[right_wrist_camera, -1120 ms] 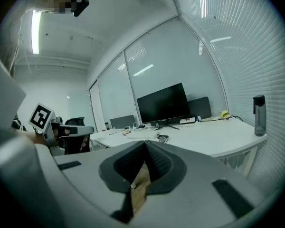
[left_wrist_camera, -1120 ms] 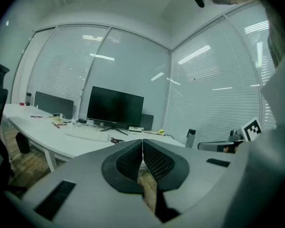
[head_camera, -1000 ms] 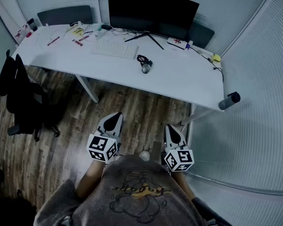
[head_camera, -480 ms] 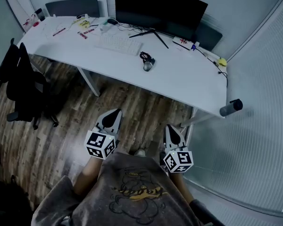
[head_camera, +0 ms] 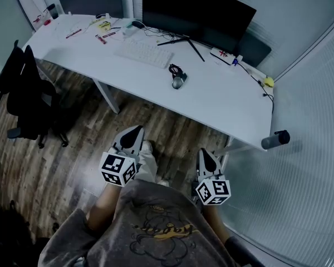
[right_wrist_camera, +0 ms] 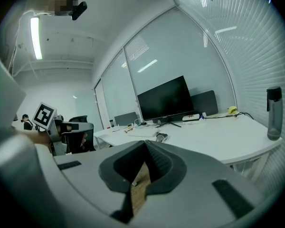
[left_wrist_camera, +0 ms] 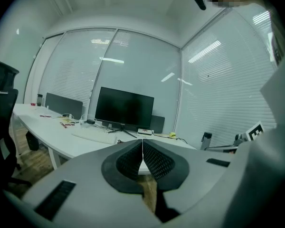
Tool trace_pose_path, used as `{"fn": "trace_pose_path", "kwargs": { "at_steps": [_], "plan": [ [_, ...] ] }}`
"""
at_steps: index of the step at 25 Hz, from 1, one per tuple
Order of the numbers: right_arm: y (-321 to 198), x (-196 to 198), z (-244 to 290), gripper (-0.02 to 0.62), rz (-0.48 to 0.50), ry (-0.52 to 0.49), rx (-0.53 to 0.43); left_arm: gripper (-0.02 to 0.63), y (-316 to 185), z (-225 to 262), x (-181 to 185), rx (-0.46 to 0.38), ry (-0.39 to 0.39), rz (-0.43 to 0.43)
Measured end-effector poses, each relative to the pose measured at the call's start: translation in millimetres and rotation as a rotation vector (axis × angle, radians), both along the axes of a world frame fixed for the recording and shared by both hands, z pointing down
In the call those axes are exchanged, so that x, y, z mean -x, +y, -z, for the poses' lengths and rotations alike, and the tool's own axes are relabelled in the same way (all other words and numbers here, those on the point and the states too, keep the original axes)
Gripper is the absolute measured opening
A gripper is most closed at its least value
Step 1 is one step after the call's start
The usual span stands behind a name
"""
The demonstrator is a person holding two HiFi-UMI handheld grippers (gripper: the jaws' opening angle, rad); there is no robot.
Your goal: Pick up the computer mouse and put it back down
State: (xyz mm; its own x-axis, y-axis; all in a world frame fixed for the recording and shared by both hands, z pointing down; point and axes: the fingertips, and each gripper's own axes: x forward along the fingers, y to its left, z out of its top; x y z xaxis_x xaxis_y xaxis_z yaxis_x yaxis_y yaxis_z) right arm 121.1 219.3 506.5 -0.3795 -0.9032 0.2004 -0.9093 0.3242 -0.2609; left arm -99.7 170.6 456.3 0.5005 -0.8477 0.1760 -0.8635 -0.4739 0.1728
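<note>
Grey mouse [head_camera: 178, 82] sitting on white bench [head_camera: 222, 102], well ahead, between both arms. I'm keeping left hand-held gripper [head_camera: 134, 133] and right hand-held gripper [head_camera: 205, 156] pinched closed, empty; neither looking clearly nearer.

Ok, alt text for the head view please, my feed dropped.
Seen from above, a person stands back from a white desk, holding the left gripper and the right gripper low over the floor, both shut and empty. The computer mouse lies untouched on the desk, right of the keyboard and before the monitor; a bottle stands at its right end.
</note>
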Motion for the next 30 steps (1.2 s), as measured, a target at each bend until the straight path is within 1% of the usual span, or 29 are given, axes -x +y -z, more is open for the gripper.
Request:
{"fn": "trace_pose_path", "kwargs": {
  "at_steps": [3,7,15,19,25,30],
  "plan": [
    [-20.0,3.1,-5.0,0.005,-0.012,0.001,0.007,0.02,-23.2,-4.3,2.0,0.009,0.02,-0.011],
    [-56.5,0.2,-8.4,0.006,-0.041,0.001,0.016,0.02,-66.5,-9.3,-4.0,0.021,0.027,-0.044],
    [-151.5,11.7,2.8,0.006,-0.075,0.003,0.017,0.02,-168.0,-0.4,-7.3,0.021,0.0,-0.114],
    [-192.5,14.9,11.2,0.006,-0.101,0.007,0.012,0.02,-210.1,7.6,-9.5,0.016,-0.005,-0.151],
    [-232.9,14.9,12.0,0.006,-0.155,0.014,0.013,0.018,-257.0,12.4,-15.3,0.003,0.011,-0.223],
    [-252.2,5.3,18.4,0.006,-0.202,0.016,0.008,0.02,-284.1,16.2,-23.8,0.008,0.029,-0.255]
  ]
}}
